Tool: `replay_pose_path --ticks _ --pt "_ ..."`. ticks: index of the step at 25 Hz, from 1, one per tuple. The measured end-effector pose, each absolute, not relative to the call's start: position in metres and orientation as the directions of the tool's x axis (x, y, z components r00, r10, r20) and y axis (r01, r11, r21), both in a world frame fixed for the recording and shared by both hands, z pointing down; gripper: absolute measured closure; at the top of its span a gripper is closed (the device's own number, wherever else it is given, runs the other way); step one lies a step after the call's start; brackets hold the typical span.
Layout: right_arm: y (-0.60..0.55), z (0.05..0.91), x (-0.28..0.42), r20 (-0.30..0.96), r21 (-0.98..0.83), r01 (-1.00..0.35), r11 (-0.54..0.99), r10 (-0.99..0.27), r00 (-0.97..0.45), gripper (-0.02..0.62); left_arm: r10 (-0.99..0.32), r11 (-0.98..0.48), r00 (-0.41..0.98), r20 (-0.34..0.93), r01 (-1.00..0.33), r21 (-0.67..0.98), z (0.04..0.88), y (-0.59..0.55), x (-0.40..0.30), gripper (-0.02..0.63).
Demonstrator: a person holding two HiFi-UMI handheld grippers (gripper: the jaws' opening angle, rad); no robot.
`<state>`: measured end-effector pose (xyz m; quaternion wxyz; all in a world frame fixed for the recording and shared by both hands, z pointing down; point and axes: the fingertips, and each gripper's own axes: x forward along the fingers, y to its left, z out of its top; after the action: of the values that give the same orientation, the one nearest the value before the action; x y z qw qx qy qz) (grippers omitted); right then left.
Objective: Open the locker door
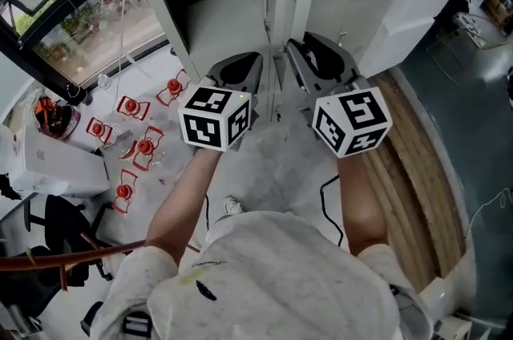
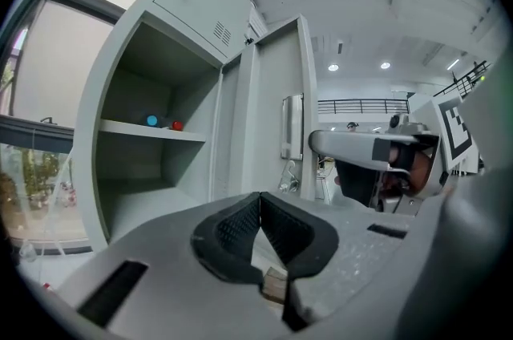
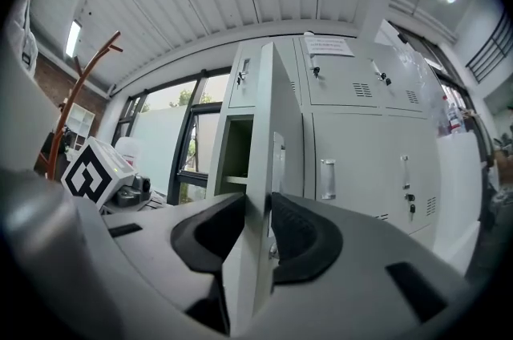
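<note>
Locker door [image 3: 260, 194]: swung out, seen edge-on, its free edge between the jaws of the right gripper [image 3: 258, 238]
Right jaws: clamped on that edge, one pad on each face
Left gripper [image 2: 260, 198]: jaws together, nothing in them, left of the door and apart from it
Open room: open compartment [image 2: 152, 194] ahead and left of both jaws; closed lockers [image 3: 361, 162] right of the right jaws
Count: one shelf [image 2: 148, 131] bearing two things, a blue thing [image 2: 152, 120] and a red thing [image 2: 177, 124]

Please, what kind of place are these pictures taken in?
Probably a workshop or lab hall with a locker area: a row of grey metal lockers, a large window and a railed upper gallery.
</note>
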<state>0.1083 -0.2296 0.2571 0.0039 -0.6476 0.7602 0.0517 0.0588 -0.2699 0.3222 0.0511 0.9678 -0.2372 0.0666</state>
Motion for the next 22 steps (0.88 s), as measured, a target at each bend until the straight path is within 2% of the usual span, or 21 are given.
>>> replay_pose_path --ticks 22 --pt "-0.217 0.258 0.163 -0.074 0.048 -0.999 0.016 -0.997 -0.020 0.511 -0.362 -0.925 0.919 0.156 -0.375 0.066 0.322 -0.262 0.104 0.600"
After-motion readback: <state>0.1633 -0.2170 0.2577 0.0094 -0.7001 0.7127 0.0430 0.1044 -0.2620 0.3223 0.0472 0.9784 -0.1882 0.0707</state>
